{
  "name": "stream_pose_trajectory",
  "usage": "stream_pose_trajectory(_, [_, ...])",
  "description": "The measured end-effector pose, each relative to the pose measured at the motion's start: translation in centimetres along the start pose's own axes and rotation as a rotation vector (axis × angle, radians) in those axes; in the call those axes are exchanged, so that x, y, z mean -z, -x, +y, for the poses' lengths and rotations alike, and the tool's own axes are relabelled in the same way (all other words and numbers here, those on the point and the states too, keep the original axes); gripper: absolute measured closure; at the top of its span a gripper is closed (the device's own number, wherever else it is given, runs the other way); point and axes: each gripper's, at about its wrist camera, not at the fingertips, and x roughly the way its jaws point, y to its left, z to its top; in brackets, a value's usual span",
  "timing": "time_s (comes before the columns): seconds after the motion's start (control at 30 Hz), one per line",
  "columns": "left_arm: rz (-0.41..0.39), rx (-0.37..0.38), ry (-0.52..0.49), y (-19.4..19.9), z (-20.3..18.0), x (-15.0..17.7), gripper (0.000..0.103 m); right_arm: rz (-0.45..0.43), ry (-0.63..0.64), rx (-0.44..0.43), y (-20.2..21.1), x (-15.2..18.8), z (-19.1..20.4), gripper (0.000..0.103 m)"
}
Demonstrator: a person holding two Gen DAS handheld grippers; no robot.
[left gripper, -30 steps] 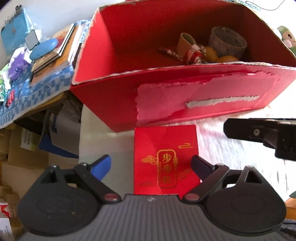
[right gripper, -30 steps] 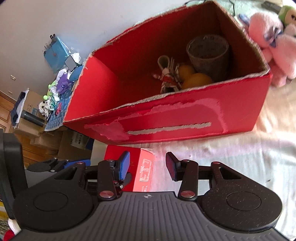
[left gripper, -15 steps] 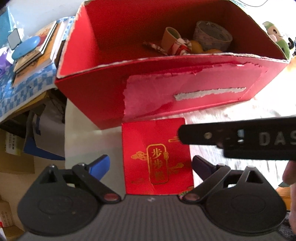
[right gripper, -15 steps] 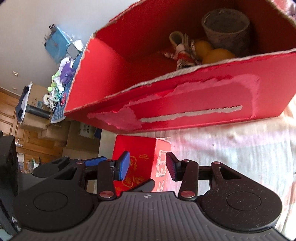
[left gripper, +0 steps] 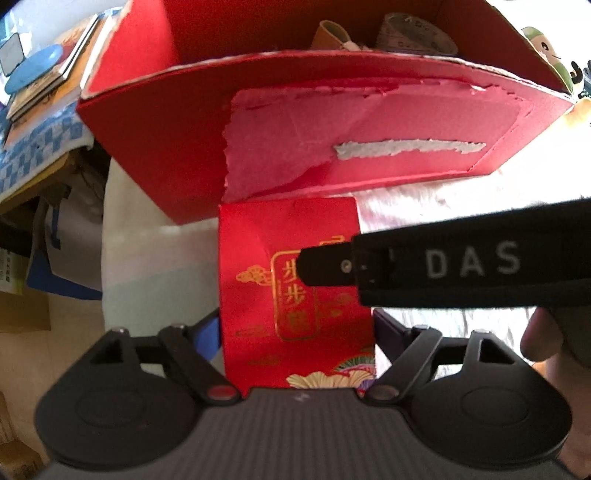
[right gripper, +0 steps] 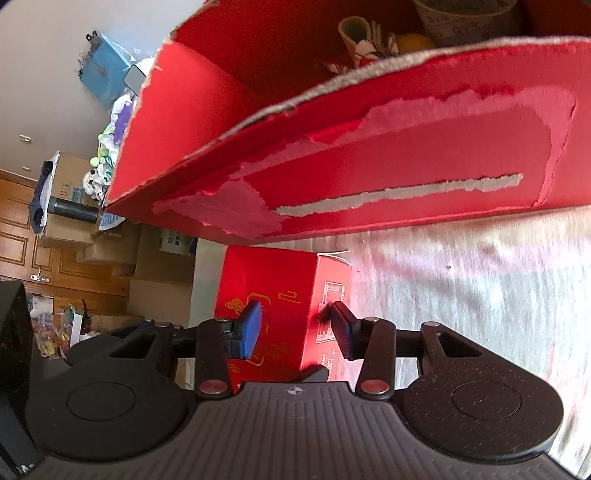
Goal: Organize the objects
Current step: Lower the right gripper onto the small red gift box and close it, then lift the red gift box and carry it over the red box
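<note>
A small red box (left gripper: 266, 258) with gold characters stands on the white cover just in front of the big red cardboard box (left gripper: 332, 122). My left gripper (left gripper: 295, 332) points down over the small box. Its jaws are closing, with the box between them and the pads close beside its two sides. In the left wrist view my right gripper (left gripper: 310, 266) reaches in from the right across the box's top. In the right wrist view the right gripper (right gripper: 295, 330) is open. It straddles the upper right edge of the small box (right gripper: 273, 280), below the big box (right gripper: 369, 147).
The big box holds a patterned cup (left gripper: 413, 33), a rolled item (left gripper: 328, 33) and oranges (right gripper: 410, 42). A blue-checked table (left gripper: 37, 147) with books stands left of it and a plush toy (left gripper: 550, 55) at the right. Stacked cartons (right gripper: 155, 258) sit on the floor. A hand (left gripper: 543, 343) holds the right gripper.
Both grippers have dropped closer to the small red box. The right gripper slid in from the right over its top. The left jaws have narrowed around the box.
</note>
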Motion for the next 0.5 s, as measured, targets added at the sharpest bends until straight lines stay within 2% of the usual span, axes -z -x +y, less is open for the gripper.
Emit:
stream_pose_trajectory(0.2, [0.007, -0.003, -0.022, 0.2, -0.4, -0.1, 0.024, -0.005, 0.017, 0.011, 1.0, 0.3, -0.2, 0.061])
stream_pose_trajectory(0.5, [0.0, 0.051, -0.098, 1.9, -3.3, -0.9, 0.024, -0.064, 0.021, 0.069, 5.5, 1.1, -2.2, 0.061])
